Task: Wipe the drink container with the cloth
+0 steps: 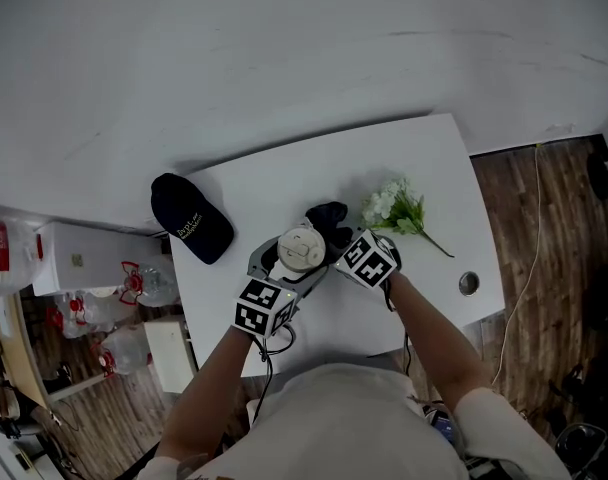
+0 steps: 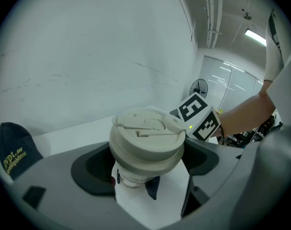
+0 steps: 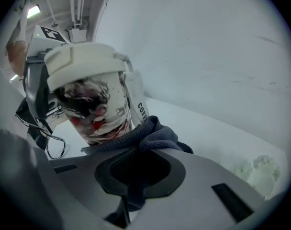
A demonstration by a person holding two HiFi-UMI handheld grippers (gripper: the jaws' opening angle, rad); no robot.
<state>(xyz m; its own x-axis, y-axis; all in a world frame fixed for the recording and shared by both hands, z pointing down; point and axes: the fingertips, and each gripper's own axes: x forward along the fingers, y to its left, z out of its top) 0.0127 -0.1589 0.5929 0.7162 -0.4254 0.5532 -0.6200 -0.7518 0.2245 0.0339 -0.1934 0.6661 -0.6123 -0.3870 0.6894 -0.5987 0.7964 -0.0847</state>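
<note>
The drink container (image 1: 300,250) is a paper cup with a cream lid and a red and black print, held over the white table (image 1: 274,178). My left gripper (image 1: 287,270) is shut on the cup (image 2: 145,143), its jaws on either side just under the lid. A dark blue cloth (image 1: 330,216) is pinched in my right gripper (image 1: 338,244). In the right gripper view the cloth (image 3: 150,133) bunches out of the jaws and presses against the lower side of the cup (image 3: 90,99). A corner of cloth (image 2: 152,188) shows beneath the cup in the left gripper view.
A black cap (image 1: 191,218) with yellow lettering lies at the table's left edge. A sprig of white flowers (image 1: 394,208) lies to the right of the grippers. A round cable hole (image 1: 468,284) sits near the right front corner. Wooden floor and clutter surround the table.
</note>
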